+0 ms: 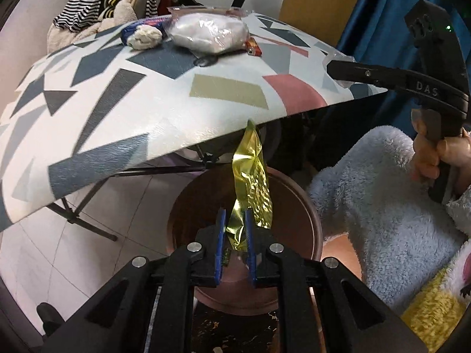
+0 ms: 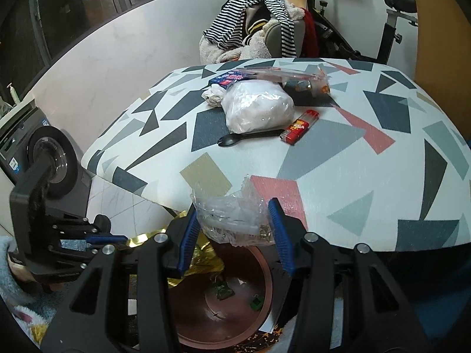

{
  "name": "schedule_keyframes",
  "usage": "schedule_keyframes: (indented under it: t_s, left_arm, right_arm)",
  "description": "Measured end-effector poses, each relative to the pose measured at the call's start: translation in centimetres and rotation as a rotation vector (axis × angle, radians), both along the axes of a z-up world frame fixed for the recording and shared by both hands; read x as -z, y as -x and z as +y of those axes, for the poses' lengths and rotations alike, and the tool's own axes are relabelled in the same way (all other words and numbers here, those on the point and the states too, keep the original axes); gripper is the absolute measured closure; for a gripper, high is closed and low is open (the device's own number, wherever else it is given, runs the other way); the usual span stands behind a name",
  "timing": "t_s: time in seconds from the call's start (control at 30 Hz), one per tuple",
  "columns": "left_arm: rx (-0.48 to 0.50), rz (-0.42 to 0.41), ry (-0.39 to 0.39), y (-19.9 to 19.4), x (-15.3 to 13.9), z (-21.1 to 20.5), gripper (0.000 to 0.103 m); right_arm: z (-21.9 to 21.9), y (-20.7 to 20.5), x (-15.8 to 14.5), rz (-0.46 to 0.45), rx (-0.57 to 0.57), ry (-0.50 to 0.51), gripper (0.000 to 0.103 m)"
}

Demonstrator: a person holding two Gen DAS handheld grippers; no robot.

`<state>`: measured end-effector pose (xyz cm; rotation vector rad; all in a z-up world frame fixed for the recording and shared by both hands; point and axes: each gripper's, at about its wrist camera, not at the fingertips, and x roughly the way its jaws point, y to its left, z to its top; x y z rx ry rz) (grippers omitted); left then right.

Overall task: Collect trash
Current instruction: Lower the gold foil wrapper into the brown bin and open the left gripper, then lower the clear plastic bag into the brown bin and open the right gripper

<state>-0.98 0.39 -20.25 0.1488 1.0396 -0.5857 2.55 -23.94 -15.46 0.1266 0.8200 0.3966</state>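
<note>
My left gripper [image 1: 235,214] is shut on a crinkled gold foil wrapper [image 1: 253,182], which hangs over the mouth of a round brown bin [image 1: 309,211] on the floor below the table edge. My right gripper [image 2: 232,206] is shut on a crumpled clear plastic wrapper [image 2: 232,223] at the near edge of the patterned table [image 2: 353,206], just above the bin [image 2: 266,279]. A few small scraps lie on the bin's bottom. The left gripper [image 2: 123,239] and its gold foil [image 2: 203,261] show low at the left in the right wrist view.
Further back on the table lie a white plastic bag [image 2: 256,108], a black spork [image 2: 250,136], a red wrapper [image 2: 300,129], a blue box [image 2: 226,78] and a crumpled tissue [image 2: 213,95]. Behind stand a clothes-piled chair [image 2: 256,29], an exercise bike [image 2: 391,14] and a washing machine [image 2: 44,158].
</note>
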Motion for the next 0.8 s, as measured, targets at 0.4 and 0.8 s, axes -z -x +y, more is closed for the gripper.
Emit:
schedule_keyframes:
  t_s: [0.4,0.8]
  left_arm:
    - [-0.083,-0.160,0.110,0.7,-2.9,0.8,0.029]
    - [-0.236,-0.381,0.066,2.4,-6.5,5.1,0.011]
  right_arm:
    - [1.1,0.6,1.6,0.012,-0.015,0.010,0.055]
    - [5.8,1.4,3.9,0.047,-0.166,0.024,0.055]
